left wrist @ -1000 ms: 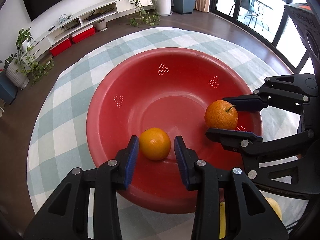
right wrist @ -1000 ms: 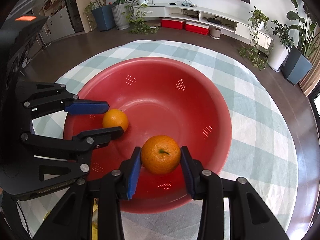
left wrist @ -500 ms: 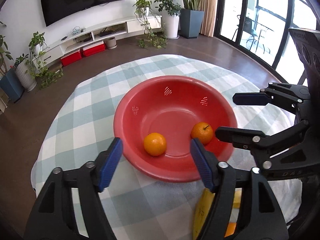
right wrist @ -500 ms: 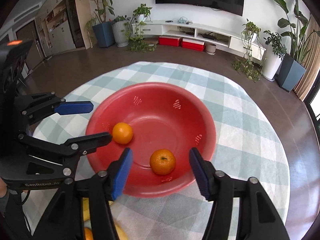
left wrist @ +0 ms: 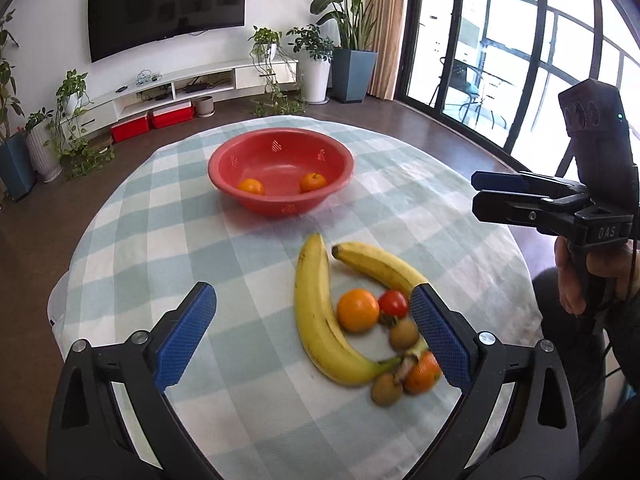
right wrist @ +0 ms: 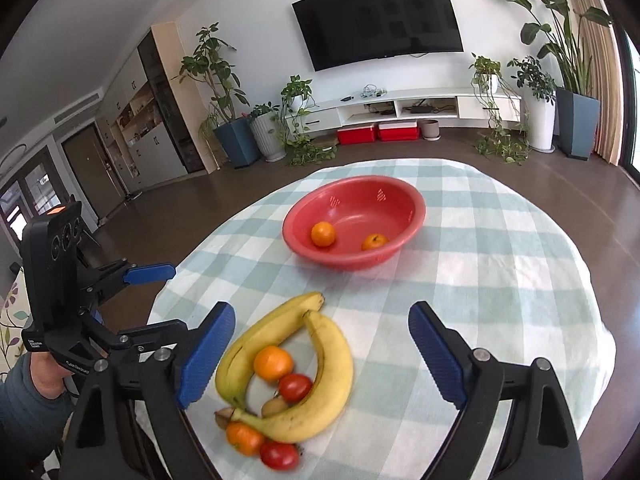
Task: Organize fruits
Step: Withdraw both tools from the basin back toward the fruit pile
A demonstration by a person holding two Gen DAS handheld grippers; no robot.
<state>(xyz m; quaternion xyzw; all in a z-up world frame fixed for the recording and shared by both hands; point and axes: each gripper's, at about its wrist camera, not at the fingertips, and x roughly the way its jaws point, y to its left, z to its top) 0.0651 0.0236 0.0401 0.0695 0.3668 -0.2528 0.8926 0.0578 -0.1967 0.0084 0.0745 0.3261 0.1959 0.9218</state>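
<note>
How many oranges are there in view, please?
4: two in the bowl, left and right; one between the bananas; one at the banana stems. More may be hidden.

A round red plastic bowl (right wrist: 354, 222) sits on the green-and-white checked tablecloth (right wrist: 500, 264) and holds two oranges (right wrist: 323, 234), apart from each other. Nearer than the bowl lie two curved yellow bananas (right wrist: 328, 380) enclosing a loose orange (right wrist: 273, 363) and a red tomato (right wrist: 295, 387). The right gripper (right wrist: 322, 356) hangs above this pile, blue-padded jaws spread wide and empty. Left of the bowl, the left gripper (right wrist: 150, 300) is also parted.
</note>
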